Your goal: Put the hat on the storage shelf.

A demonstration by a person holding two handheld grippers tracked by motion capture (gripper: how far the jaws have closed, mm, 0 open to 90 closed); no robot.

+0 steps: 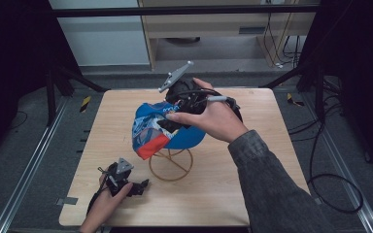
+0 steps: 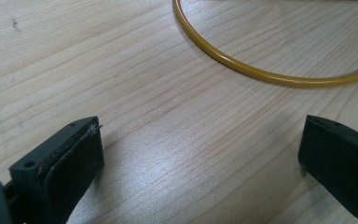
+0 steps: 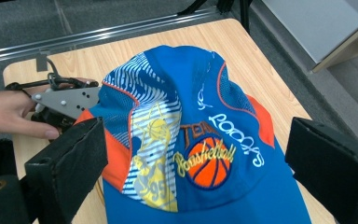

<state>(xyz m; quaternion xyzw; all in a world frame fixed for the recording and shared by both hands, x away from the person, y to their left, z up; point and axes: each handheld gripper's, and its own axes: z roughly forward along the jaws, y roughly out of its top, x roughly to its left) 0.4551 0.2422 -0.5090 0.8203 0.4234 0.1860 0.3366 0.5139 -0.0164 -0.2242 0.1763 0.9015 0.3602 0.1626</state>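
One cap (image 3: pixel 191 140) between right gripper's (image 3: pixel 196 158) spread jaws

Cap (image 3: pixel 186 140): royal blue, orange side panels, white wavy stripes at its upper left, yellow player graphic with "99" at its lower left, orange basketball logo with yellow script at centre, white lettering to the right. Wire stand (image 1: pixel 171 164), lower centre of high view: mustard yellow. Table (image 1: pixel 252 160): pale wood grain. Gripper jaws: black, grey plates on top. Sleeve (image 1: pixel 272 189), lower right: grey.
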